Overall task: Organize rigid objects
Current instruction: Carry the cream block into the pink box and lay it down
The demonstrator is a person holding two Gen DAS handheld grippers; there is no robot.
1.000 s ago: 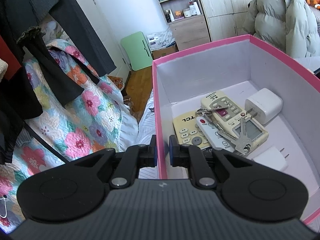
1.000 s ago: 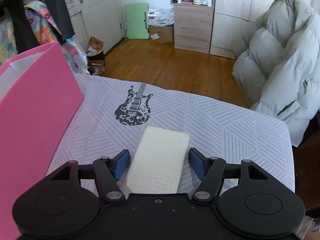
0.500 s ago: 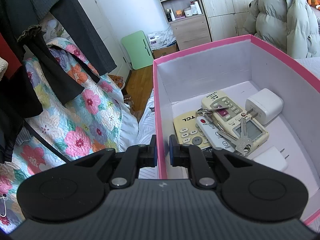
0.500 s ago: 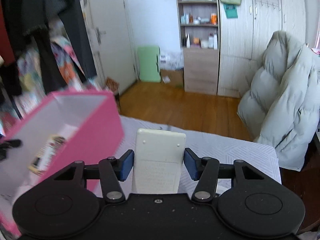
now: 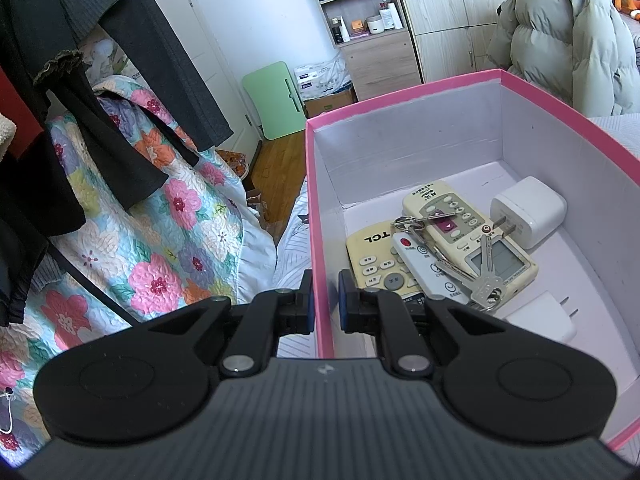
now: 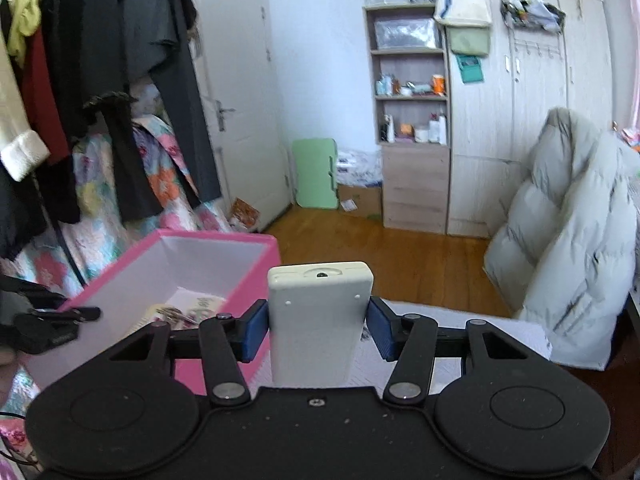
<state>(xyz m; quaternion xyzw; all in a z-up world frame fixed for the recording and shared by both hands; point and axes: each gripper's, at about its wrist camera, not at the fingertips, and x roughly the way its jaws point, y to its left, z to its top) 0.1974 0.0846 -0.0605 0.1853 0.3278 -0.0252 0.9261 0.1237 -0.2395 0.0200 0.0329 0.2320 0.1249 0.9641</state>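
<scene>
We see right gripper (image 6: 317, 330) now closed onto cream remote (image 6: 318, 320), pads pressing its sides, where a second ago they stood clear of it; remote, then flat on striped bed cover (image 6: 460, 330), now lifted off it, front end pointing into room; pink box (image 6: 240, 280), earlier only a near wall at left, now shows open top and contents below left of remote

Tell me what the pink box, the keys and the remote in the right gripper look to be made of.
Pink box: likely cardboard, matte; thin walls, white papery inside.
Keys: metal; silvery glints, steel ring.
Remote, held in the right gripper: hard plastic, matte cream, slightly yellowed; moulded rounded edges.
</scene>
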